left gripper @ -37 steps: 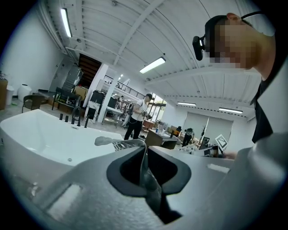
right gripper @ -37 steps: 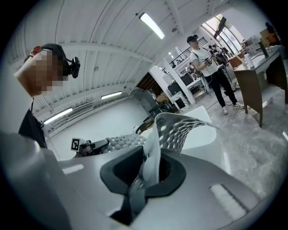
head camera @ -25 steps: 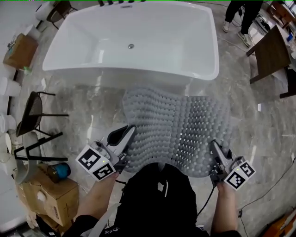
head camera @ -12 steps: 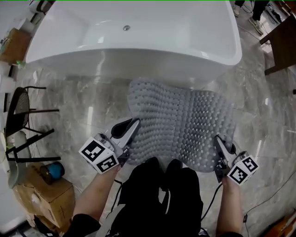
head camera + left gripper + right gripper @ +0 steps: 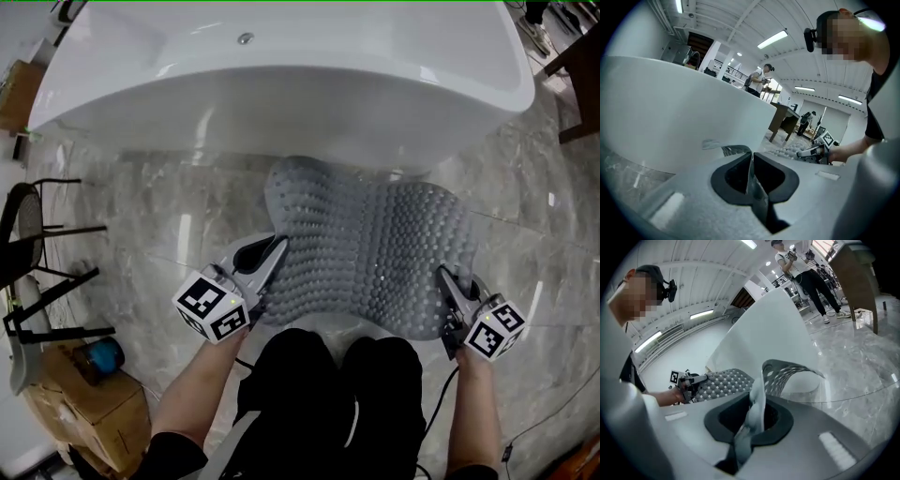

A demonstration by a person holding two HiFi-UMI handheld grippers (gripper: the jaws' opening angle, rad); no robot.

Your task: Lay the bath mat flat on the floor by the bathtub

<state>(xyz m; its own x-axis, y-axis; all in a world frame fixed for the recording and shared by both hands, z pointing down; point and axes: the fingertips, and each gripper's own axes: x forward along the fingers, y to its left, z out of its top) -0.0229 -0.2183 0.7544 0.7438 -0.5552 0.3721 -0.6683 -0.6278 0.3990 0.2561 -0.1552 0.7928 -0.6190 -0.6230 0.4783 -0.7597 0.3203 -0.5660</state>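
Observation:
A grey studded bath mat [image 5: 370, 248] hangs spread between my two grippers, low over the marble floor in front of the white bathtub [image 5: 281, 84]. Its far edge curls and touches the floor near the tub's base. My left gripper [image 5: 269, 269] is shut on the mat's near left corner, and the thin edge shows pinched between its jaws in the left gripper view [image 5: 751, 176]. My right gripper [image 5: 445, 291] is shut on the near right corner, with the mat's edge [image 5: 757, 401] clamped and rising between the jaws. The mat sags and ripples in the middle.
A black wire stool [image 5: 37, 253] and a cardboard box [image 5: 70, 398] with a blue jar [image 5: 97, 357] stand at the left. A wooden table's leg [image 5: 581, 56] is at the far right. People stand in the background of both gripper views.
Both grippers have carried the mat forward and lower toward the bathtub. The mat's far edge now lies closer to the tub's base.

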